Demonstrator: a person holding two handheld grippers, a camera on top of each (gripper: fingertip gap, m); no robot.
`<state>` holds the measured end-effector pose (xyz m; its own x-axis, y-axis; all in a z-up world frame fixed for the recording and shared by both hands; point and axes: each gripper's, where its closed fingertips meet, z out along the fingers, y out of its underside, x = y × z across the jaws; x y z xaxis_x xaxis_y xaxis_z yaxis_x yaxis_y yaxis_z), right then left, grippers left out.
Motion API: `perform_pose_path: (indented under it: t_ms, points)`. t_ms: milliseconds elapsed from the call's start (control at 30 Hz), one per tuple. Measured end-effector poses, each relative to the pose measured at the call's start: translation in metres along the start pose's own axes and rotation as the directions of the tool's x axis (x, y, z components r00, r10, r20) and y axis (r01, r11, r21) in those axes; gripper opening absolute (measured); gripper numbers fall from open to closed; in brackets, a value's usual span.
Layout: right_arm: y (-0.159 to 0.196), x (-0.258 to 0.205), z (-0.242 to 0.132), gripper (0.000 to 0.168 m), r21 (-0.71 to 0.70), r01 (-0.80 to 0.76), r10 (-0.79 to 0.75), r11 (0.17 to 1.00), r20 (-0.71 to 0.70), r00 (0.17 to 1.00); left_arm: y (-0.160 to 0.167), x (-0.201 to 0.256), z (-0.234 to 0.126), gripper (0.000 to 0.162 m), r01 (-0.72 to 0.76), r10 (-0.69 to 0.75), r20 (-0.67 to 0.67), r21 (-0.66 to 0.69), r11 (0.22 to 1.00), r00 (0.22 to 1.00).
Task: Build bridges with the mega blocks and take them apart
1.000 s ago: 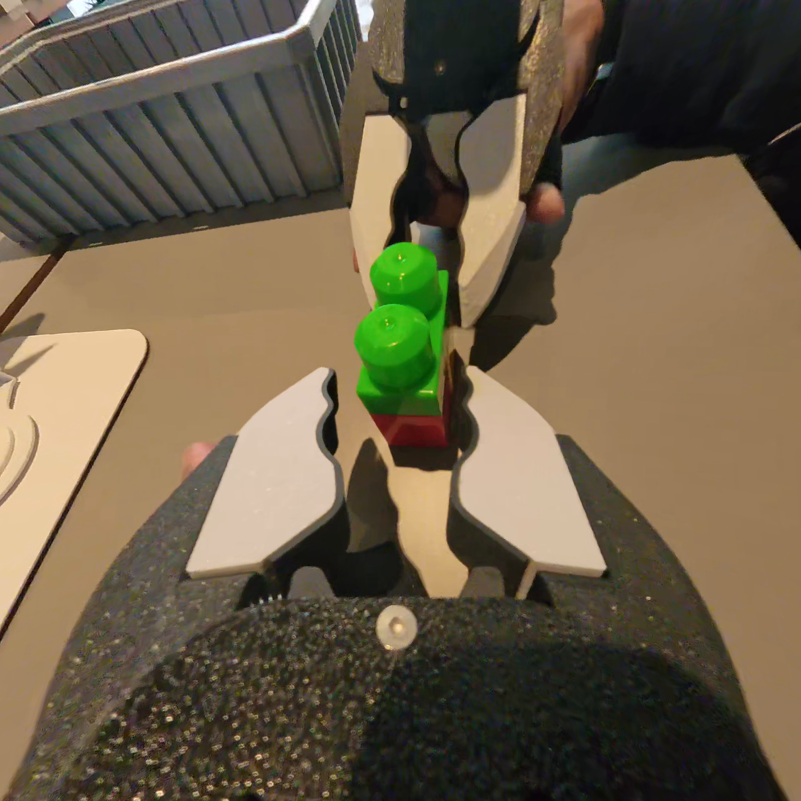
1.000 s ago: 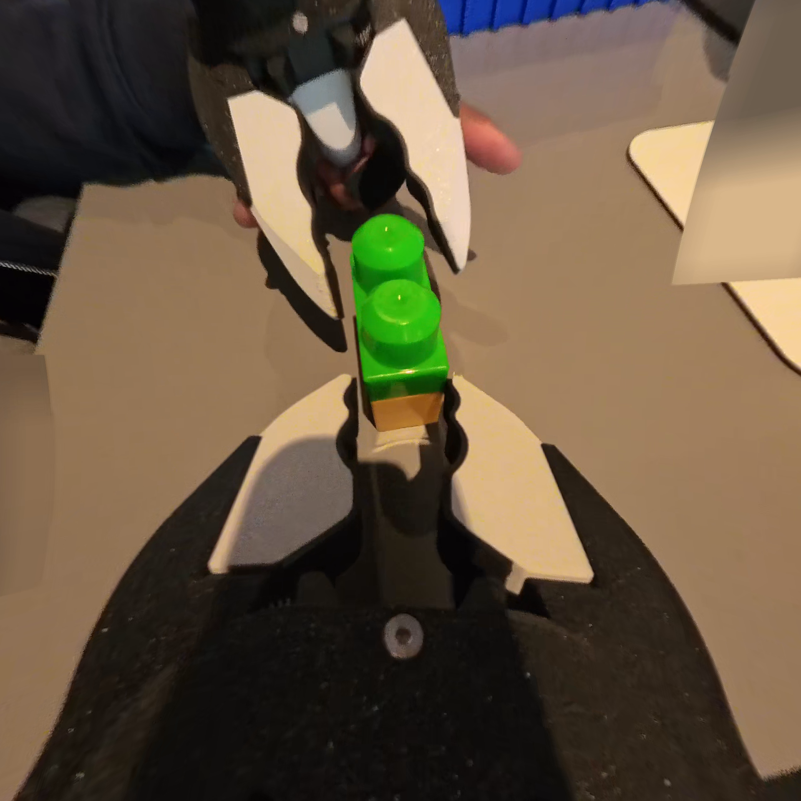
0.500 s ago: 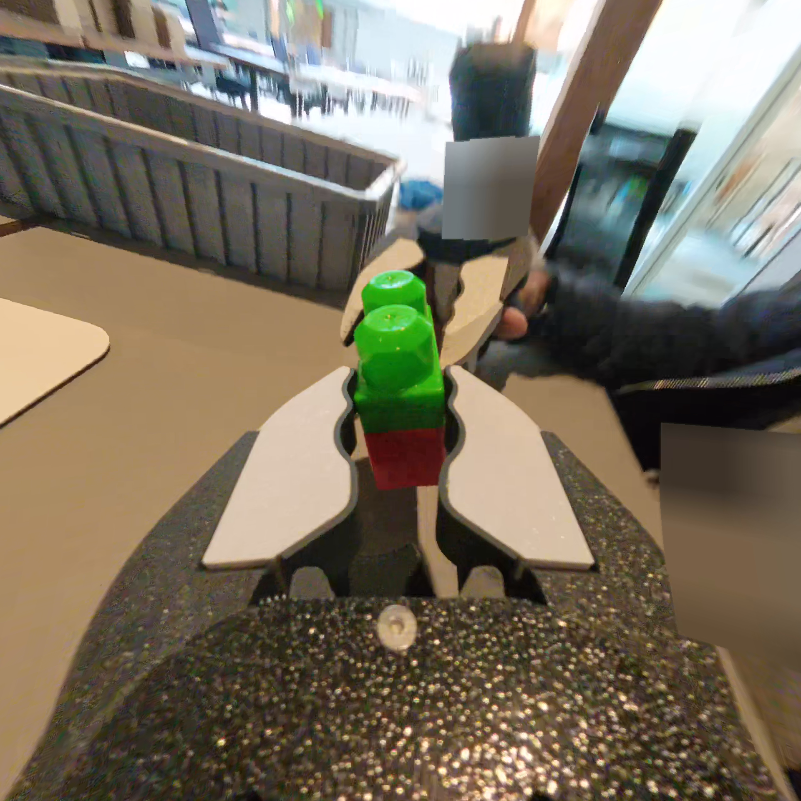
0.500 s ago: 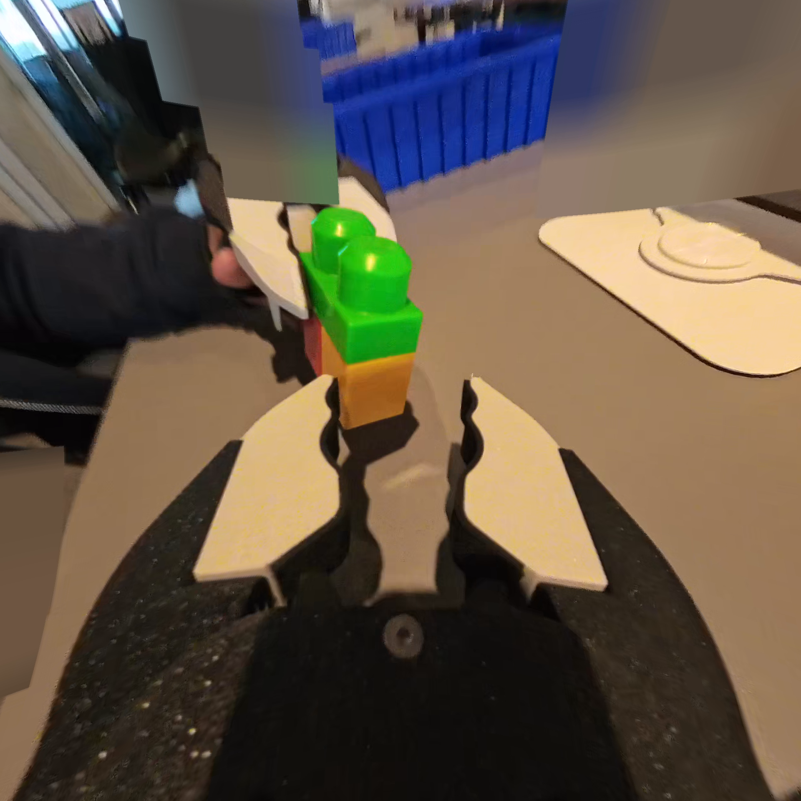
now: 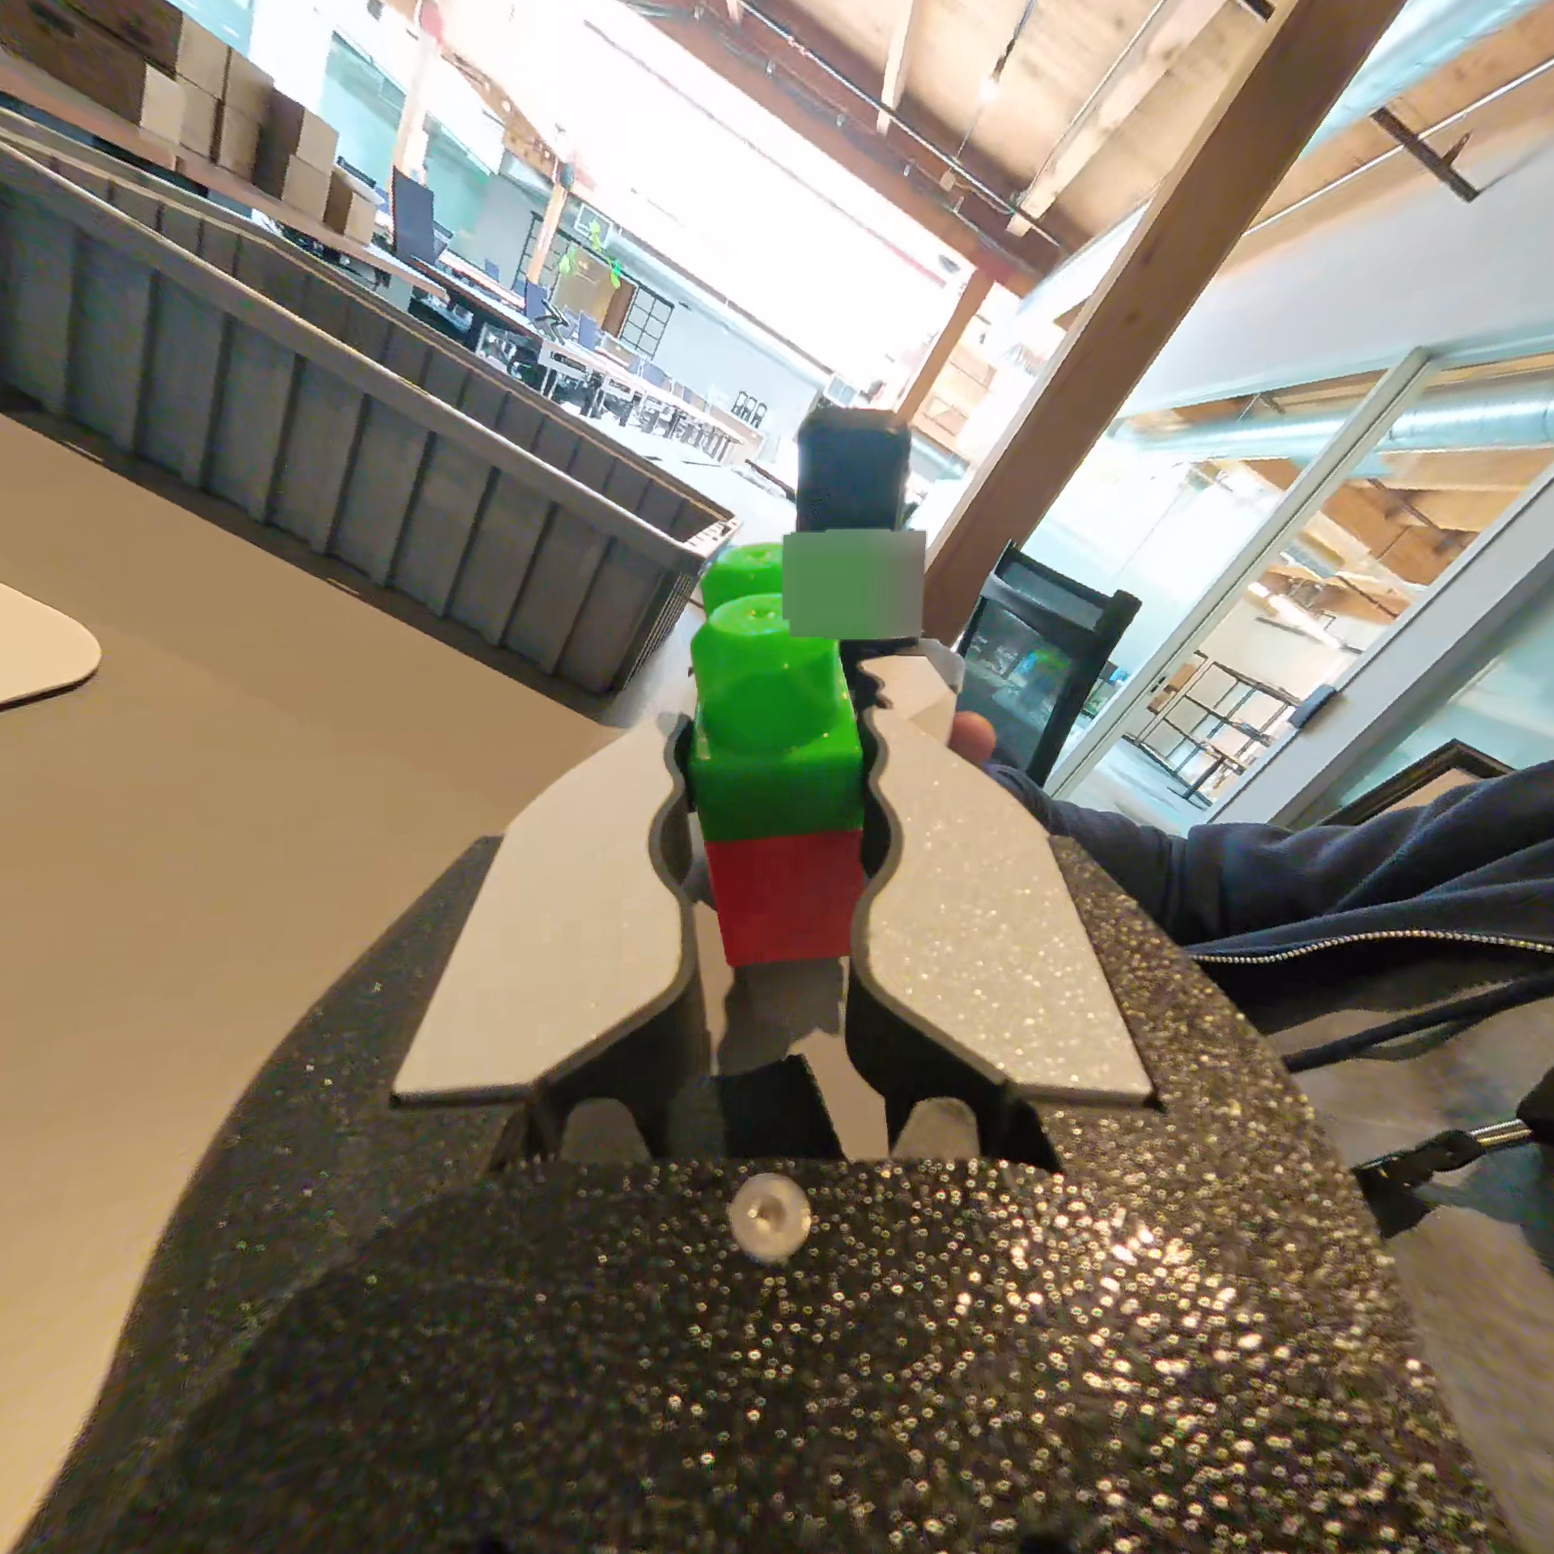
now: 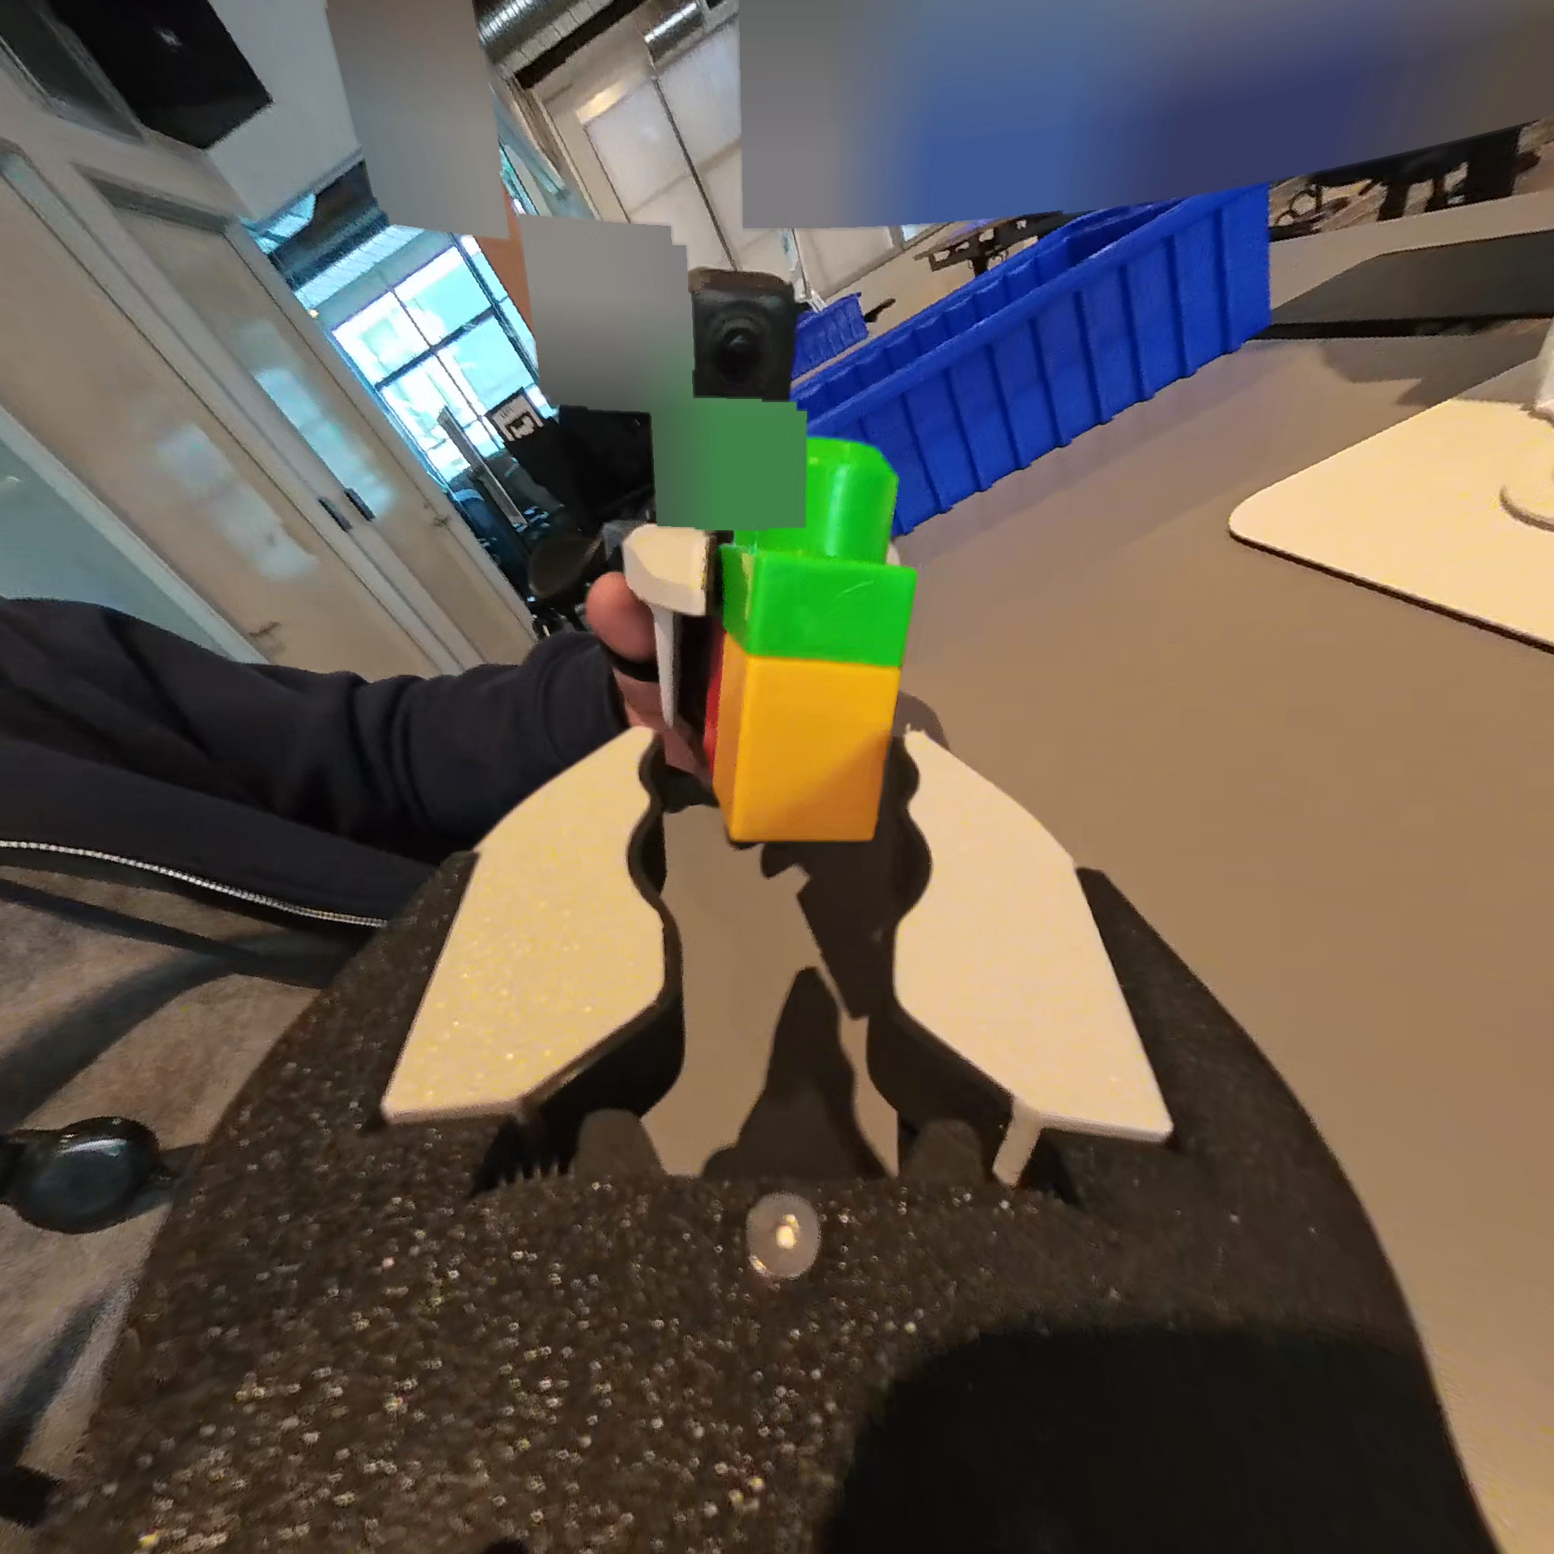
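No legible writing is seen in either view — a small black-and-white sign [image 6: 515,418] is glimpsed behind the glass, too blurred to be read.

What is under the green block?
Under the green block sit a yellow block and a red block, side by side. Its far stud is covered by a mosaic patch.

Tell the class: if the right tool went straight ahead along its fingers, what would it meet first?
Most likely the yellow block, just beyond the open right tool. It sits under the green block, which the left tool grips together with the red block. Depth is hard to judge.
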<state>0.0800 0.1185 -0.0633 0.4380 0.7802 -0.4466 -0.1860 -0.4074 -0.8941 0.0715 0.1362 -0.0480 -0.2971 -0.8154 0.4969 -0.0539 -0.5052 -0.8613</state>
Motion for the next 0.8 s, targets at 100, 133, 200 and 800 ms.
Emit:
perform_pose_path:
  t_ms: [100,133,200,800]
  points:
    - [-0.001,0.002,0.000,0.041,0.009,-0.028,0.028,1.000,-0.004,1.000,0.001,0.002,0.002,0.037,-0.013,0.013,-0.001,-0.001,1.000,1.000]
    - [-0.001,0.004,0.000,0.038,0.011,-0.037,0.037,0.999,-0.008,0.999,0.001,0.002,0.003,0.037,-0.017,0.017,0.000,-0.001,1.000,1.000]
    - [-0.001,0.005,-0.001,0.036,0.013,-0.053,0.053,0.999,-0.008,0.999,0.001,0.002,0.004,0.037,-0.022,0.022,0.009,0.003,1.000,1.000]
    - [-0.022,0.011,-0.015,0.035,0.162,-0.144,0.143,0.976,0.018,0.990,-0.023,0.000,-0.010,0.039,0.058,-0.056,-0.022,0.145,0.988,0.998]
